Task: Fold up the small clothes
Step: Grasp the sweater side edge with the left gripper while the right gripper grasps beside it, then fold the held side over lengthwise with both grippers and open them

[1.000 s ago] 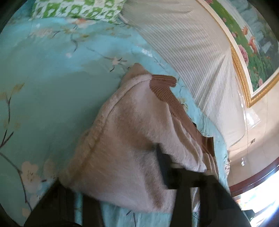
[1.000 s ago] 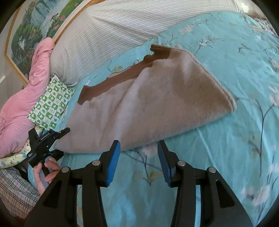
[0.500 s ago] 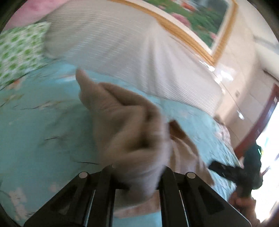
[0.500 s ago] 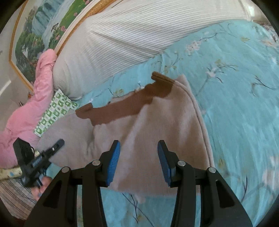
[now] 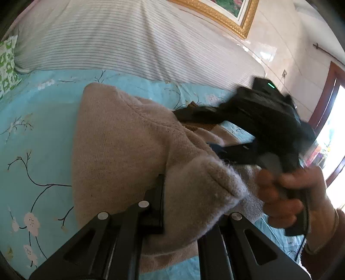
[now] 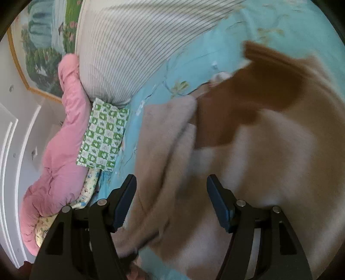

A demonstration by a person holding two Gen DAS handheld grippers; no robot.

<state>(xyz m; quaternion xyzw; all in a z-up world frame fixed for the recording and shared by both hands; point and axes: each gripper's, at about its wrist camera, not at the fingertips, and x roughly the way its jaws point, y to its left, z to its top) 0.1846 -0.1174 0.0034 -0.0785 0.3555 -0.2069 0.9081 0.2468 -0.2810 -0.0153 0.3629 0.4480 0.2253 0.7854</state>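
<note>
A small beige knit garment (image 5: 120, 150) with a brown band (image 6: 254, 97) lies on the turquoise floral bedspread (image 5: 38, 129). My left gripper (image 5: 185, 200) is shut on a bunched corner of the garment and holds it lifted. My right gripper (image 6: 172, 200) is open, its blue pads (image 6: 217, 202) wide apart over the beige fabric (image 6: 269, 172), which fills the gap between them. In the left wrist view the right gripper (image 5: 220, 155) and the hand holding it reach in over the garment's brown edge. The right wrist view is blurred.
A striped white pillow (image 5: 129, 43) lies along the head of the bed. A green checked cloth (image 6: 103, 137) and a pink quilt (image 6: 62, 150) sit at the bed's left side. A framed painting (image 5: 226, 13) hangs on the wall. A door (image 5: 332, 103) is at the right.
My left gripper has swung the held corner up and over towards the right. My right gripper has opened wider and moved in over the garment, close to the left one.
</note>
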